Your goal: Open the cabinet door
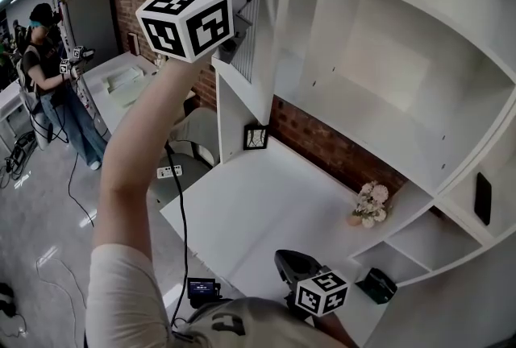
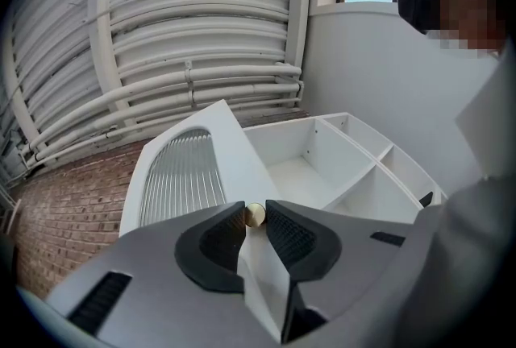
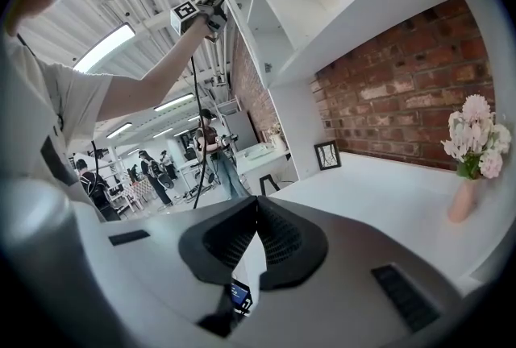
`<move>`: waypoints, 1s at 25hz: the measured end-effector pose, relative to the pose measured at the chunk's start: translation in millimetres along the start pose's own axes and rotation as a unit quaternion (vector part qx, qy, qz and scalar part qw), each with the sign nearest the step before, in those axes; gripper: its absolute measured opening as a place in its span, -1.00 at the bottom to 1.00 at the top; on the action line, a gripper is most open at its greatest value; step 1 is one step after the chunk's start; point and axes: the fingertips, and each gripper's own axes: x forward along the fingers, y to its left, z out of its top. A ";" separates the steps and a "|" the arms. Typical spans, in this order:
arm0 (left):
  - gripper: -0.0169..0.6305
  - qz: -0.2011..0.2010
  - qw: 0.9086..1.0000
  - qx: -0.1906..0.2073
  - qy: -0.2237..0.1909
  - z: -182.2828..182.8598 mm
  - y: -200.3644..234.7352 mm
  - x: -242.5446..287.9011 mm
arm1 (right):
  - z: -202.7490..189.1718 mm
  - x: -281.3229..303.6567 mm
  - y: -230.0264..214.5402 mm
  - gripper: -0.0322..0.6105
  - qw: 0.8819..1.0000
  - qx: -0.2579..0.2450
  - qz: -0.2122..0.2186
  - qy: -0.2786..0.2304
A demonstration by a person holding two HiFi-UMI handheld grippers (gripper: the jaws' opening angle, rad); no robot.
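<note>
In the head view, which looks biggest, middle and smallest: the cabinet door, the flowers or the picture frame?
1. cabinet door
2. flowers
3. picture frame, only a little smaller than the flowers

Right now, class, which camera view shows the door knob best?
The left gripper view: the knob sits close up, gripped between the left tongs. In the head view and the right gripper view, that gripper hides it.

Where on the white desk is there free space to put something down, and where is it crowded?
The desk is bare between the picture frame at the back corner and the flower vase by the right shelves. The upper shelf is empty too. Crowded: the open door, where the left gripper holds the knob.
</note>
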 end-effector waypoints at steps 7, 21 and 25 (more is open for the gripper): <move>-0.67 -0.007 1.000 -0.004 -0.011 13.8 12.4 -26.4 | -0.7 7.8 8.8 -0.83 1.000 -0.005 -0.001 0.007; -0.65 -0.023 0.999 -0.025 -0.040 31.2 37.6 -70.4 | -2.5 29.1 24.5 -0.83 0.999 -0.023 -0.001 0.023; -0.65 -0.021 0.998 -0.035 -0.050 36.9 50.4 -84.3 | -1.7 34.4 27.8 -0.83 0.999 -0.023 -0.001 0.026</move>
